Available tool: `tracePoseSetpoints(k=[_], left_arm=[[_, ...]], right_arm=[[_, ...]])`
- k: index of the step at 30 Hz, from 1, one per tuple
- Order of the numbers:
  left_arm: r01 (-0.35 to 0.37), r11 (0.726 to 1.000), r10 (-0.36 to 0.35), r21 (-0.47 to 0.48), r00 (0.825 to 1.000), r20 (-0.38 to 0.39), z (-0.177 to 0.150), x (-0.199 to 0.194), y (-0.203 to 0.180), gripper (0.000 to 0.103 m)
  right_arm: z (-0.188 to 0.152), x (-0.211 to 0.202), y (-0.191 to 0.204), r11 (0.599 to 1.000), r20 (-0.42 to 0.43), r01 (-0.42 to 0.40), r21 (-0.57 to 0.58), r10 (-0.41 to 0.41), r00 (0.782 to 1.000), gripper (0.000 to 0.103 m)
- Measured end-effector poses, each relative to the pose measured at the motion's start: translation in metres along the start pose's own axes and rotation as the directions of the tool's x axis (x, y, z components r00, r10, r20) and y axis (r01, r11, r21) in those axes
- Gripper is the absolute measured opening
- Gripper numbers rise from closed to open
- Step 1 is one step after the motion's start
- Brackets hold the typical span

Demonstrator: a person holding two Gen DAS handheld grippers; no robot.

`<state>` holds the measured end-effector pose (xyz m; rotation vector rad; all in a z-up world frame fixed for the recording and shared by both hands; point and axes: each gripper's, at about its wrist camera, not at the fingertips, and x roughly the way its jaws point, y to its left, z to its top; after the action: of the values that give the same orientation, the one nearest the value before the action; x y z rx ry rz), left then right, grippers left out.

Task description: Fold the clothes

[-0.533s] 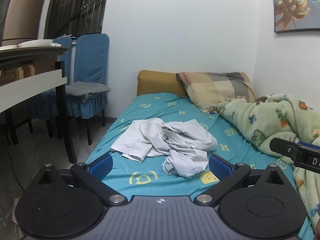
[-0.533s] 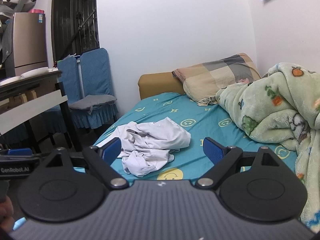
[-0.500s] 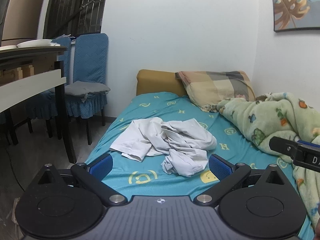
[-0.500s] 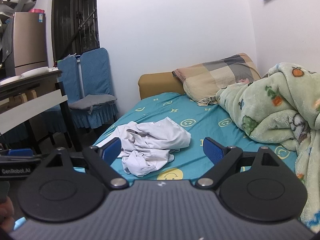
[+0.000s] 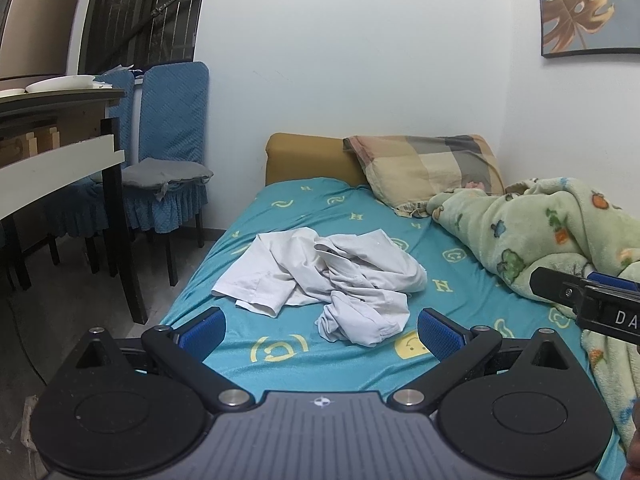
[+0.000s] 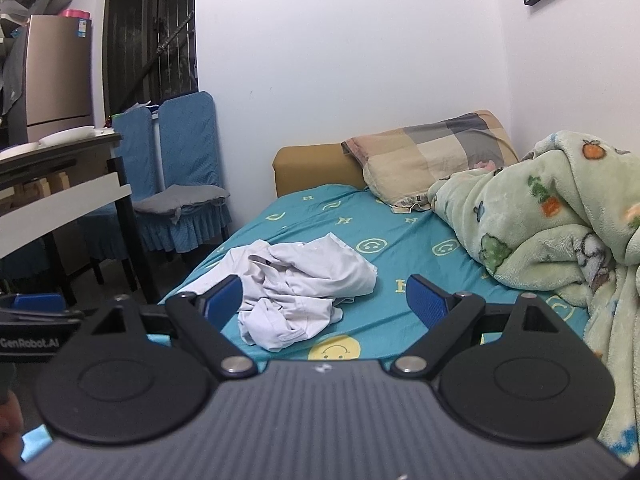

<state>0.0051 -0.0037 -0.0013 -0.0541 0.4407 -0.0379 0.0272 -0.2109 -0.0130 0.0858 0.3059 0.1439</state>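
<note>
The left gripper [image 5: 320, 332] hovers over the near end of the bed [image 5: 360, 216], its two blue-padded fingers [image 5: 202, 332] spread wide apart with nothing between them but air. The right gripper [image 6: 326, 300] hangs beside it, likewise spread wide and empty; its dark tip also shows at the right edge of the left wrist view, in front of the blanket [image 5: 560, 232].

The landmark is the crumpled white garment [image 5: 324, 276], a loose, unfolded heap that looks like a shirt, lying on the teal bed sheet [image 5: 452, 280] printed with yellow smiley faces and letters. Both grippers sit nearer the foot of the bed than the garment and touch neither it nor the sheet. One flat flap of the garment spreads toward the bed's left edge, while a bunched lump lies at its near side, just beside a yellow smiley print [image 5: 412, 350].

Right of the garment, well apart from it, a pale green fleece blanket with cartoon prints is piled along the wall side of the bed. Beyond the garment, at the head of the bed, a checked pillow [image 5: 428, 168] leans against a mustard headboard [image 5: 308, 156]. Left of the garment, off the bed, stand blue-covered chairs [image 5: 172, 140], one carrying a grey cushion [image 5: 168, 170], and beside them a bench [image 5: 60, 128] bearing white dishes [image 5: 60, 83]. A framed leaf picture [image 5: 580, 4] hangs on the wall above the blanket.
</note>
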Motion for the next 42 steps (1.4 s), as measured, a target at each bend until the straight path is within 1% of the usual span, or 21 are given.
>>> tracePoseSetpoints(k=[12,18,25,31,32,34,37,40,41,42], left_arm=[[0.005,1.0,-0.005,0.017,1.0,0.005,0.0,-0.003,-0.003,0.103],[-0.014,0.999,0.014,0.044,1.0,-0.01,-0.001,0.0,-0.006,0.103],[-0.017,0.998,0.018,0.064,1.0,-0.012,-0.005,0.003,-0.008,0.103],[0.003,0.999,-0.005,0.048,0.999,0.049,-0.008,0.001,-0.006,0.103],[0.005,0.999,-0.008,0.052,0.998,0.059,-0.008,0.003,-0.007,0.103],[0.001,0.997,-0.006,0.071,0.997,0.077,-0.007,0.01,-0.012,0.103],[0.001,0.995,-0.01,0.102,0.996,0.09,-0.001,0.03,-0.021,0.103],[0.009,0.988,-0.016,0.156,0.999,0.046,0.009,0.07,-0.034,0.103],[0.024,0.988,-0.028,0.154,0.999,0.022,0.012,0.087,-0.037,0.103],[0.047,0.989,-0.045,0.138,0.999,-0.015,0.015,0.106,-0.037,0.103]], right_arm=[[0.003,-0.002,-0.005,1.0,-0.002,0.017,0.015,-0.017,1.0,0.09],[0.003,-0.002,-0.007,1.0,-0.004,0.02,0.021,-0.02,1.0,0.09],[0.005,-0.004,-0.009,0.999,0.006,0.037,0.003,-0.037,0.999,0.09],[0.019,-0.007,-0.016,1.0,0.051,0.016,0.016,-0.017,0.999,0.09],[0.023,-0.007,-0.017,0.999,0.068,0.03,0.022,-0.031,0.997,0.09],[0.033,-0.007,-0.021,0.997,0.106,0.069,0.036,-0.072,0.992,0.09],[0.056,-0.001,-0.03,0.996,0.133,0.072,0.06,-0.079,0.988,0.09],[0.077,0.009,-0.041,0.996,0.165,0.076,0.052,-0.084,0.983,0.09],[0.082,0.014,-0.046,0.997,0.178,0.062,0.052,-0.071,0.981,0.09],[0.082,0.022,-0.053,0.995,0.178,0.074,0.068,-0.085,0.98,0.09]])
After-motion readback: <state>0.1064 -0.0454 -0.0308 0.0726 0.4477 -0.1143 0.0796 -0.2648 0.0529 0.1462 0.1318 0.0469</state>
